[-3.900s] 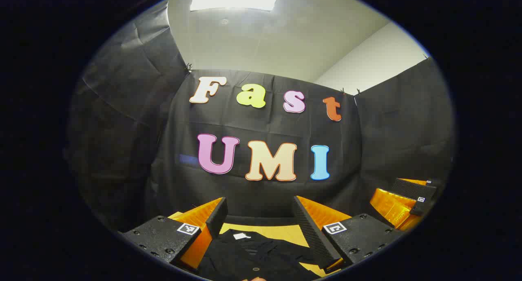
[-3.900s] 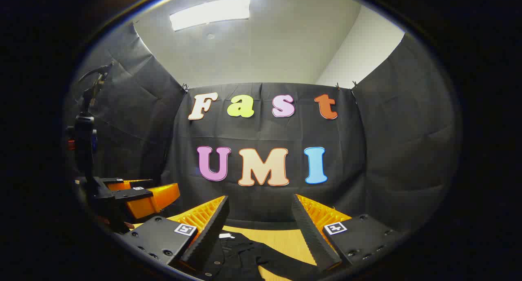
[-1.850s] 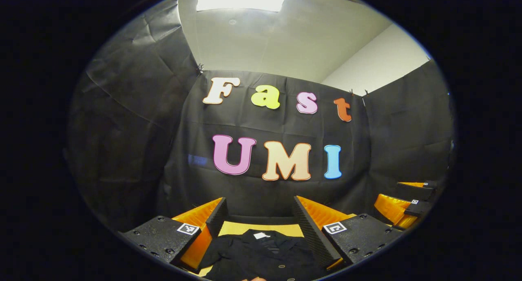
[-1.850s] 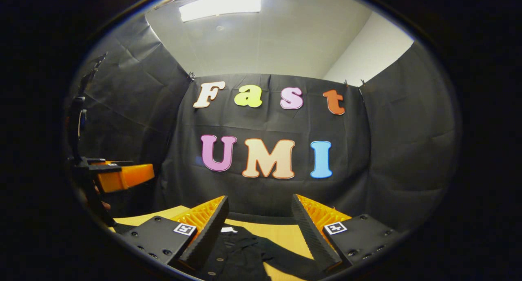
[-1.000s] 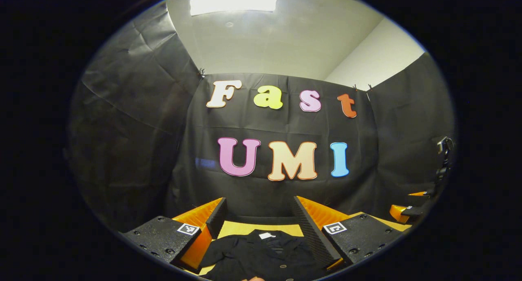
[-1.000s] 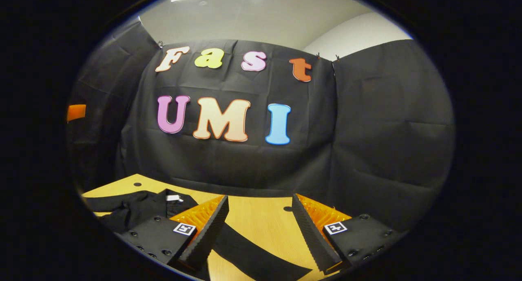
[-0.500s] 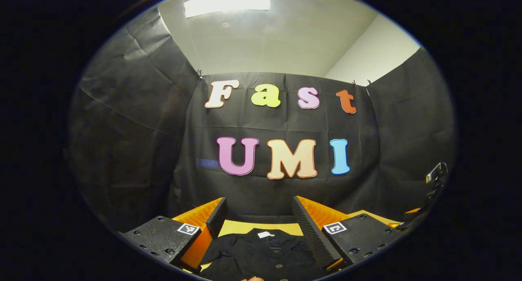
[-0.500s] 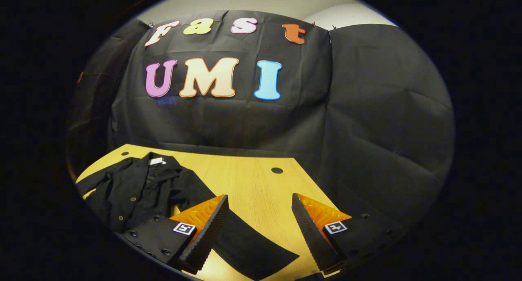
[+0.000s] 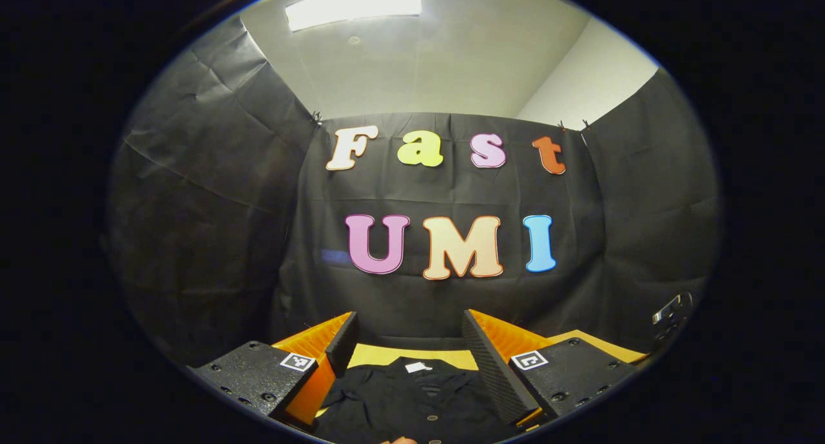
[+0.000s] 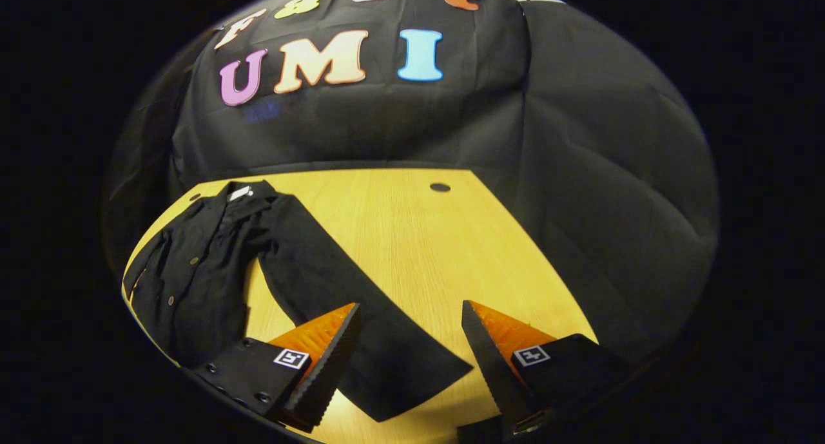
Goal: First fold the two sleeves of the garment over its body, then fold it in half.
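A black button-front garment point(image 10: 200, 263) lies flat on the wooden table point(image 10: 419, 238), collar toward the far wall. Its right sleeve point(image 10: 361, 315) stretches out toward the near edge, with the cuff between and just below my right gripper's fingers. The right gripper point(image 10: 409, 341) is open above that cuff, tilted down at the table. In the left gripper view the garment's collar and button front point(image 9: 412, 395) show between the fingers of the left gripper point(image 9: 409, 354), which is open and held level over the garment. The other gripper's dark top point(image 9: 670, 312) shows at the far right edge.
The table has a small round hole point(image 10: 440, 187) near its far edge. Black cloth walls close in the back and right side. Bare wood point(image 10: 451, 263) lies to the right of the sleeve.
The right gripper has swung rightward and tipped down, from facing the wall to looking onto the table and the outstretched sleeve. The left gripper has barely moved.
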Tool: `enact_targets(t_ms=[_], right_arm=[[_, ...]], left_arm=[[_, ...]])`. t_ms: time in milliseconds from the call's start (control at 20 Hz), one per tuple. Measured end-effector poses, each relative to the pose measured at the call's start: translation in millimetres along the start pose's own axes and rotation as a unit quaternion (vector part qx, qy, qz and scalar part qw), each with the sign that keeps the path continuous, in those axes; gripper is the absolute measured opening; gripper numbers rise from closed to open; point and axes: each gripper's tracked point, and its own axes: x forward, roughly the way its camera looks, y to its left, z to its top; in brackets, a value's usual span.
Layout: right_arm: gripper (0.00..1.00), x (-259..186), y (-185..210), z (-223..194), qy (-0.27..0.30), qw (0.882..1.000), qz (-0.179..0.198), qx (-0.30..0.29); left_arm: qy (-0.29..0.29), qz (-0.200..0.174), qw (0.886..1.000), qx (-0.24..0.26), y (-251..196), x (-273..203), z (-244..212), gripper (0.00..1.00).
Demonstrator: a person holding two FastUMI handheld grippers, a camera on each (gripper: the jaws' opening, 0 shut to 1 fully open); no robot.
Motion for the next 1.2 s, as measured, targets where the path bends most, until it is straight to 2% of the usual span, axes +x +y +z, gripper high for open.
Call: enact_targets(t_ms=[450, 550, 650, 750, 800, 900, 950, 1000, 1100, 1200], right_arm=[[1.00, 26, -16, -66, 0.102, 0.995, 0.004, 0.003], [1.00, 26, -15, -64, 0.102, 0.995, 0.013, 0.019], [0.95, 27, -9, -66, 0.104, 0.994, 0.026, 0.019], [0.72, 25, 5, -64, 0.097, 0.994, 0.046, 0.008], [0.53, 26, 10, -66, 0.093, 0.994, 0.054, 0.009], [0.15, 28, 12, -67, 0.090, 0.995, 0.043, 0.025], [0.13, 31, 13, -66, 0.092, 0.994, 0.038, 0.035], [0.05, 29, 14, -66, 0.094, 0.994, 0.031, 0.044], [0.03, 24, 14, -57, 0.086, 0.994, 0.019, 0.059], [0.03, 19, 20, -35, 0.054, 0.995, 0.020, 0.083]], left_arm=[[-0.006, 0.018, 1.000, 0.012, -6, -5, 1, 0.95], [-0.002, 0.022, 1.000, 0.013, -1, -3, -3, 0.94], [0.004, 0.025, 1.000, 0.012, 3, 0, -8, 0.94], [0.011, 0.022, 1.000, 0.009, 7, 3, -13, 0.94], [0.013, 0.020, 1.000, 0.009, 9, 4, -14, 0.95], [0.012, 0.016, 1.000, 0.014, 17, 11, -13, 0.95], [0.008, 0.018, 1.000, 0.018, 23, 14, -11, 0.95], [0.003, 0.019, 1.000, 0.020, 29, 18, -8, 0.94], [-0.004, 0.020, 0.999, 0.026, 39, 23, -4, 0.94], [-0.007, 0.020, 0.999, 0.031, 48, 27, -2, 0.94]])
